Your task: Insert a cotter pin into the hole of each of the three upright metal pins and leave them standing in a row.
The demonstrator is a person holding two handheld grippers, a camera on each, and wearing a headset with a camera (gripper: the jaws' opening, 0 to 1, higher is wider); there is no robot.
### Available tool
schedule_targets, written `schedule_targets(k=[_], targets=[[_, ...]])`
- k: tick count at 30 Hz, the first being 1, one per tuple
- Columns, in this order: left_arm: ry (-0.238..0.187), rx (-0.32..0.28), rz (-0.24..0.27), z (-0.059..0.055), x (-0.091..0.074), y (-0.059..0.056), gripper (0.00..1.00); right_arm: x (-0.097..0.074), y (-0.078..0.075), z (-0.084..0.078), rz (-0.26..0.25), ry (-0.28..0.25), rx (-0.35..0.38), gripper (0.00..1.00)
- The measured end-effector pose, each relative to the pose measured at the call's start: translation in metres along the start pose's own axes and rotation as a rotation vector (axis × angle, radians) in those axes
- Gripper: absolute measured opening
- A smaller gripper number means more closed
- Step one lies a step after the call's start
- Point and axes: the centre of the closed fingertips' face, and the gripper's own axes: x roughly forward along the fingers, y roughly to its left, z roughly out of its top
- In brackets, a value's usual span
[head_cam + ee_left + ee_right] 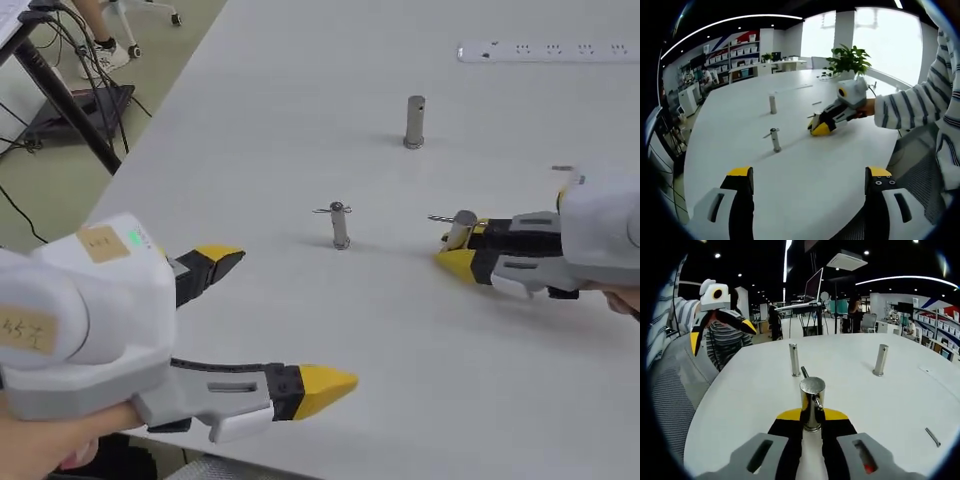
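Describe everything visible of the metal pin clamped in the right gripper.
The metal pin is a short, shiny, steel-looking cylinder with a flat top. The right gripper is shut on its lower part, a yellow-tipped jaw on either side. A thin cotter pin passes through it near the top and sticks out both ways. In the head view it leans slightly, over the near right of the white table; whether its base touches the table cannot be told.
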Motion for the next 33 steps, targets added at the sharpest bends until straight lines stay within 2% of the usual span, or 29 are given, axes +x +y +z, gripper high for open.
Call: schedule_targets(k=[11, 17, 20, 29, 33], targets=[[0.009, 0.002, -0.012, -0.0016, 0.0022, -0.0016, 0.90, 0.0075, -0.0007, 0.0041, 0.015, -0.017, 0.004, 0.08], [0.011, 0.000, -0.014, -0.0026, 0.0032, -0.0020, 0.90, 0.0082, 0.0005, 0.0042, 0.025, -0.019, -0.022, 0.09], [0.015, 0.002, -0.027, -0.0028, 0.0046, -0.0053, 0.89, 0.0090, 0.0011, 0.0042, 0.034, -0.018, -0.020, 0.09], [0.011, 0.005, -0.037, -0.0014, 0.0067, -0.0077, 0.89, 0.0095, 0.0003, 0.0040, 0.017, -0.008, 0.022, 0.09], [0.010, 0.005, -0.036, -0.0011, 0.0066, -0.0074, 0.89, 0.0100, -0.0001, 0.0041, 0.000, -0.004, 0.009, 0.09]])
